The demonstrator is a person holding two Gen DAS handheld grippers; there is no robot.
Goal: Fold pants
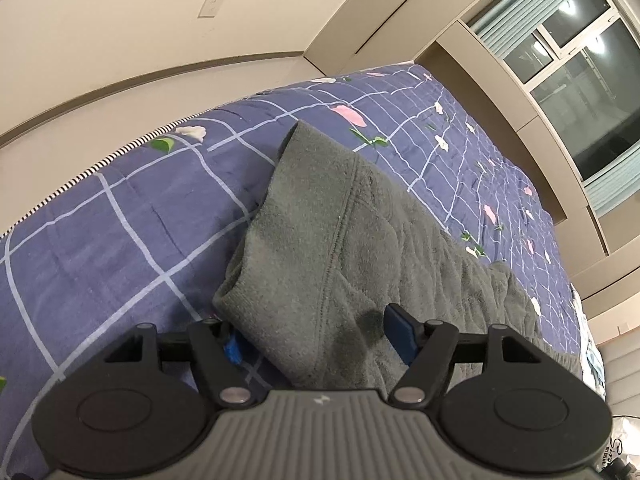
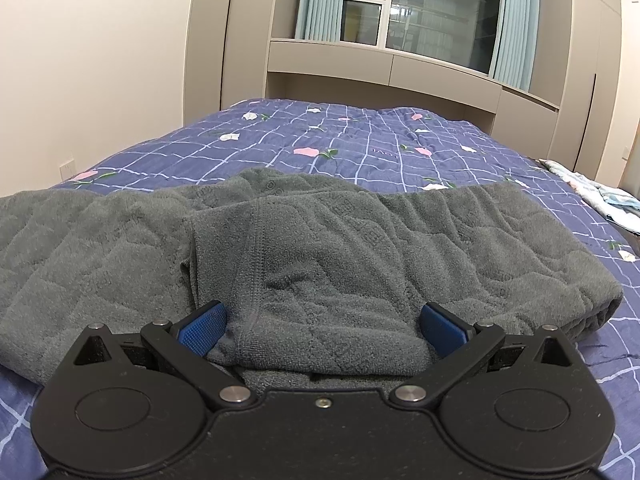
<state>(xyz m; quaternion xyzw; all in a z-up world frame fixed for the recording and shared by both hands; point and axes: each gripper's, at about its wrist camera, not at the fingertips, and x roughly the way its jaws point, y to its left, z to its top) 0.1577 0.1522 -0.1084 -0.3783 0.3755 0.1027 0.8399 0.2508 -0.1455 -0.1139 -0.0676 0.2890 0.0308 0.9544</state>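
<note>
Grey fleece pants (image 1: 340, 236) lie on a bed with a purple checked floral quilt (image 1: 120, 216). In the left wrist view my left gripper (image 1: 316, 338) is open, its jaws wide apart on either side of the pants' near edge. One blue pad is half hidden by the cloth. In the right wrist view the pants (image 2: 320, 248) stretch across the bed, with a folded-over layer in the middle. My right gripper (image 2: 320, 328) is open, its blue pads spread around the near hem of that folded layer.
The quilt (image 2: 360, 144) covers the whole bed. A wall runs along the bed's side (image 1: 120, 40). Cabinets and a curtained window (image 2: 420, 8) stand beyond the bed. A crumpled light cloth (image 2: 600, 196) lies at the bed's right edge.
</note>
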